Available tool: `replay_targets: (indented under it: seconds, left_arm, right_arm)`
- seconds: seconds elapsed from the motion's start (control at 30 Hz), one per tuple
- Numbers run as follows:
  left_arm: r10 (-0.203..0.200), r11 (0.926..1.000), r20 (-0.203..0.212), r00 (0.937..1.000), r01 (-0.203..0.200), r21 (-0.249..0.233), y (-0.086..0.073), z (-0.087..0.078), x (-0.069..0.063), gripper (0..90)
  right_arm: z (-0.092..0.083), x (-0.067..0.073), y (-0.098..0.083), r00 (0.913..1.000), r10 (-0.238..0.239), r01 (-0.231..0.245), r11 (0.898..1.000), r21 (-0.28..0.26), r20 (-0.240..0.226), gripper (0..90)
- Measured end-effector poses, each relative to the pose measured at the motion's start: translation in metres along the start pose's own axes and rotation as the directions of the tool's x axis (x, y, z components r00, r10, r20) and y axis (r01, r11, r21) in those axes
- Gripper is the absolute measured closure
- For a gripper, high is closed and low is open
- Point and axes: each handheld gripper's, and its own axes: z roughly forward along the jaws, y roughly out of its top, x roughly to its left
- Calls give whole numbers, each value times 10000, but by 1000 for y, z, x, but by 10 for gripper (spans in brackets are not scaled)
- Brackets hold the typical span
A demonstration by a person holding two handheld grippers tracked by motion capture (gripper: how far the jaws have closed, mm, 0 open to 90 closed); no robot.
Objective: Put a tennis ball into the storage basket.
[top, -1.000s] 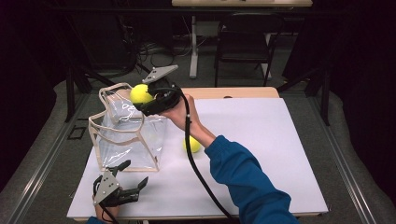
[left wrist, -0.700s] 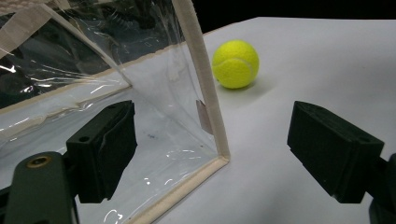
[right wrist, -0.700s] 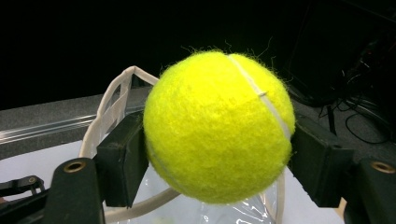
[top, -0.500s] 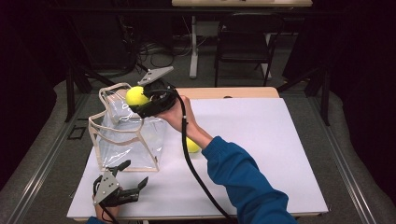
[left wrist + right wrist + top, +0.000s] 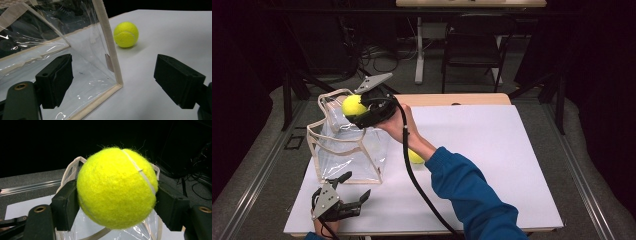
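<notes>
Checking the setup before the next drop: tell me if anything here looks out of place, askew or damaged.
Nothing stands out. The clear bag stands upright and open on the white table, wrinkled but with no visible tear. The right gripper holds one tennis ball over its opening, a second ball rests on the table beside the bag, and the left gripper waits open in front.

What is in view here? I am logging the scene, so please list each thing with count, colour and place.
Tennis ball in claw: one, yellow, above the bag's open top.
Tennis ball on table: one, yellow, right of the bag.
Bag: one, clear with cream trim, upright, table's left.
Table: one, white.
Chair: one, dark, behind table.
Right claw: one, black, shut on a ball.
Left claw: one, black, open, near edge.
Sleeve: one, blue.
</notes>
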Motion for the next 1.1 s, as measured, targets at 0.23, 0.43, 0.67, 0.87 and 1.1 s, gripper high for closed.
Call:
replay_targets:
  seconds: [0.23,0.43,0.67,0.87,1.1]
  left_arm:
    - [-3,10000,12,10000,3,2,0,0,0,158]
    - [-3,10000,13,10000,3,7,0,0,0,158]
    - [-6,10000,16,10000,6,-3,0,0,0,158]
    - [1,10000,18,10000,-1,-3,0,0,0,158]
    - [-10,10000,16,10000,10,0,0,0,0,158]
  right_arm:
    - [3,2,0,10000,-17,17,10000,49,-86,267]
    - [7,5,0,9998,-29,31,9999,102,-191,267]
    - [10,6,0,9996,-19,24,9998,175,-285,266]
    - [14,8,-1,9992,29,-16,9995,318,-388,265]
    - [17,9,-1,9989,22,0,9990,457,-464,264]
